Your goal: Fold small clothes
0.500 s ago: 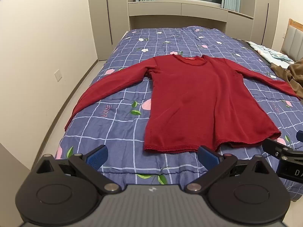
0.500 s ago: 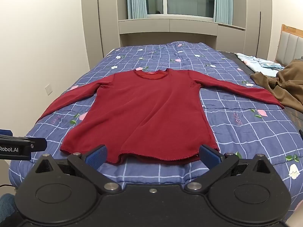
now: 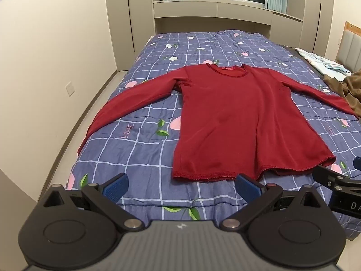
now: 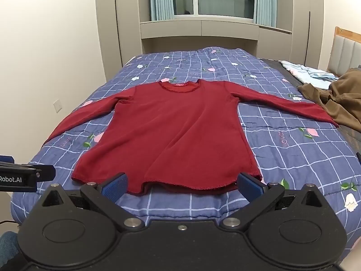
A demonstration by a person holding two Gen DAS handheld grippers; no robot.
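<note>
A dark red long-sleeved top lies flat and face up on the bed, sleeves spread out to both sides, hem toward me; it also shows in the right wrist view. My left gripper is open and empty, just short of the hem's left part. My right gripper is open and empty, just short of the hem's middle and right part. Neither touches the cloth. The left sleeve's cuff reaches the bed's left edge.
The bed has a blue checked quilt with flowers. A brown garment and light blue cloth lie at the right side near the headboard. A wall and floor strip run along the left. Cabinets and a window stand behind.
Both grippers have tilted slightly upward, so the top sits lower in both views. The top has not moved and both grippers stay open.
</note>
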